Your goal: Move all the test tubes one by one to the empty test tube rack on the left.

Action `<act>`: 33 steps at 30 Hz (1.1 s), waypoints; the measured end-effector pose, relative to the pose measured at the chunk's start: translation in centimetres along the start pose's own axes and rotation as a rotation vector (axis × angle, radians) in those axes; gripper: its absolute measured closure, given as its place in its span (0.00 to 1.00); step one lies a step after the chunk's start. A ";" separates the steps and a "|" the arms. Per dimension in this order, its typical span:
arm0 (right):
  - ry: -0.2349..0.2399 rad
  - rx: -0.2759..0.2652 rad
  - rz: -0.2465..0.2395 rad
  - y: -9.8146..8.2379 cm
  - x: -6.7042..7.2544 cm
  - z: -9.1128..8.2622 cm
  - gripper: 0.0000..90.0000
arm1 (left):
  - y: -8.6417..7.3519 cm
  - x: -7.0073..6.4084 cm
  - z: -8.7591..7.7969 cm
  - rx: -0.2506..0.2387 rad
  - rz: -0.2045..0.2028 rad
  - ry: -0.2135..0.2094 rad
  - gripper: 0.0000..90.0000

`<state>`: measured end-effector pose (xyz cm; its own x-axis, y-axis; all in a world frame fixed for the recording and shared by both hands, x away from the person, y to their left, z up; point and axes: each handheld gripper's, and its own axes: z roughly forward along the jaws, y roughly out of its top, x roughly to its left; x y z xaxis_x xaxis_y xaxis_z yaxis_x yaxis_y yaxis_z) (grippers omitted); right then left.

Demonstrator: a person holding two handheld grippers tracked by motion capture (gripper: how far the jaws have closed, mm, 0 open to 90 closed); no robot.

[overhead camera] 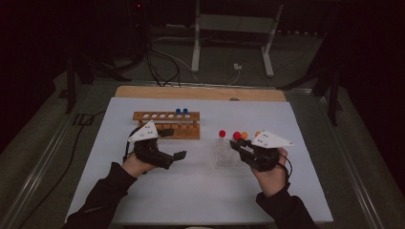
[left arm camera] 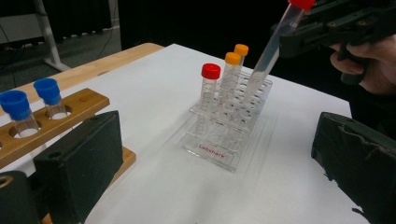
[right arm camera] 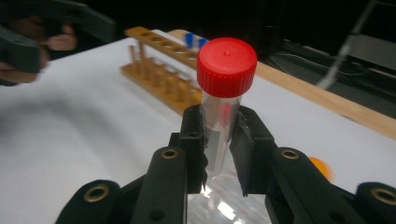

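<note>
Wooden rack (overhead camera: 166,125) far left on table (overhead camera: 191,191): two blue-capped tubes (overhead camera: 181,112) upright at its right end, other holes free, likely to take more tubes.

Left gripper (overhead camera: 179,155) just near of wooden rack, fingers (left arm camera: 77,168) apart, nothing between; seems on standby.

Clear rack (left arm camera: 224,135) right of centre: one red-capped (left arm camera: 210,71) and two orange-capped tubes (left arm camera: 232,58) upright.

Right gripper (right arm camera: 218,154): fingers clamped on red-capped tube (right arm camera: 225,93) below cap, cap left free. Tube tilted, tip at clear rack top; judged mid-lift out.

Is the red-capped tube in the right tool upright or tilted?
Tilted: the red-capped tube leans in the right tool, its lower end just above the clear rack.
</note>
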<state>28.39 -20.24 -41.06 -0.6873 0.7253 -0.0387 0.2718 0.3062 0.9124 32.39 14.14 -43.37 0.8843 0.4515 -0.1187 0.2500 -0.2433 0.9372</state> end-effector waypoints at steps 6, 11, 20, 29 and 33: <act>0.097 0.017 -0.005 -0.2 1.9 1.1 0.83 | 0.3 -0.5 0.1 0.003 0.008 -0.015 0.03; 0.139 0.043 -0.020 -0.4 3.1 1.9 0.83 | 0.6 -1.2 0.2 0.004 0.022 -0.040 0.03; 0.201 0.097 -0.025 -1.3 4.5 3.8 0.83 | 0.4 -2.5 1.4 0.043 0.038 -0.104 0.07; 0.255 0.149 -0.034 -2.0 5.8 5.2 0.83 | 0.1 -3.4 2.3 0.049 0.055 -0.138 0.26; 0.269 0.154 -0.039 -2.0 6.2 5.5 0.83 | -0.1 -3.7 2.7 0.062 0.073 -0.138 0.39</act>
<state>27.33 -12.98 -45.41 -0.8472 0.5283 0.0556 0.3266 0.4354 0.8389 30.16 10.13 -43.88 0.9458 0.3092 -0.0990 0.2031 -0.3256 0.9234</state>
